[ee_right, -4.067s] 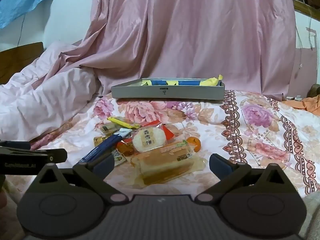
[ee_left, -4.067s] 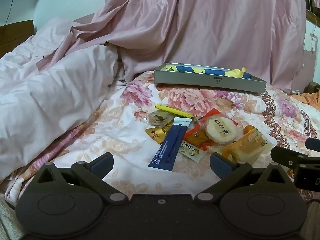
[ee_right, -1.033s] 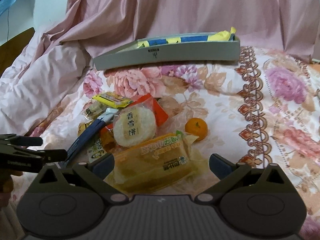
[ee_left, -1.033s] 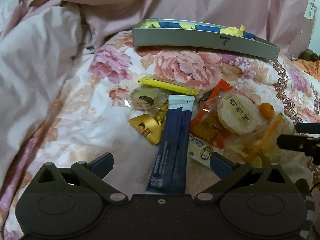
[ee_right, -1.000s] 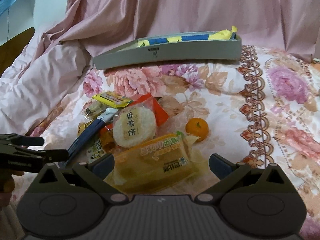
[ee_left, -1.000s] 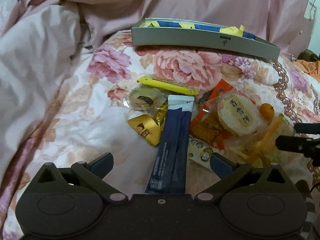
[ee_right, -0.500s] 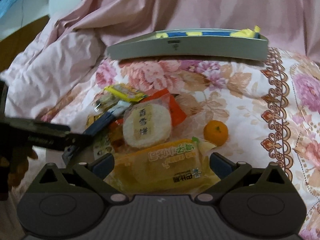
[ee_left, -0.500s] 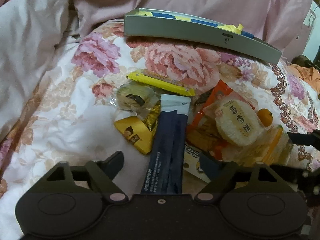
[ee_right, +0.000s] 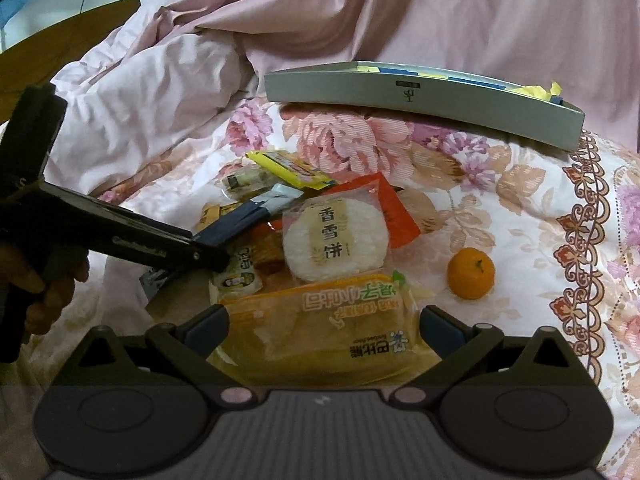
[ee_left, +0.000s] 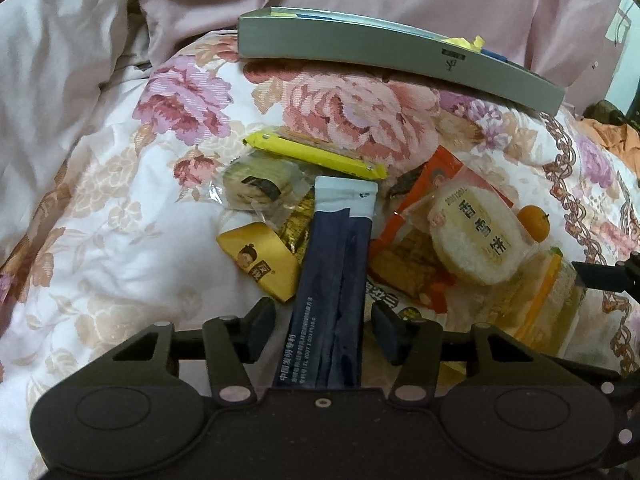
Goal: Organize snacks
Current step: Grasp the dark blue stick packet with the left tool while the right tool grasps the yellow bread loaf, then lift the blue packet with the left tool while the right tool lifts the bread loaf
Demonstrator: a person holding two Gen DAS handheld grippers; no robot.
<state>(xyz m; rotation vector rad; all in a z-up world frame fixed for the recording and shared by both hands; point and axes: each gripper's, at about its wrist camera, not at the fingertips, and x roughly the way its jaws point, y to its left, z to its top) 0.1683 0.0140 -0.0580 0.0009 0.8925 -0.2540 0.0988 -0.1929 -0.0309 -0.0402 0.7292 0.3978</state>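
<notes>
A pile of snacks lies on the floral bedspread. A long navy stick pack [ee_left: 338, 280] lies between the fingers of my left gripper [ee_left: 324, 326], which is partly closed around it with small gaps on both sides. A yellow cake packet [ee_right: 320, 320] lies between the fingers of my right gripper [ee_right: 324, 328], which is open. Around them lie a round rice cracker pack [ee_right: 334, 240], an orange packet [ee_left: 440, 176], a yellow bar [ee_left: 316, 154], a gold packet [ee_left: 260, 262] and a small mandarin [ee_right: 471, 273]. A grey box [ee_left: 392, 56] stands behind the pile.
Rumpled pink bedding [ee_left: 60, 80] rises at the left and behind the box. My left gripper's body and the hand holding it [ee_right: 100, 236] reach in from the left of the right wrist view. Bare floral spread [ee_right: 580, 240] lies right of the mandarin.
Both grippers have moved down and forward onto the pile. The left fingers have narrowed around the navy stick pack. The right fingers now flank the yellow cake packet.
</notes>
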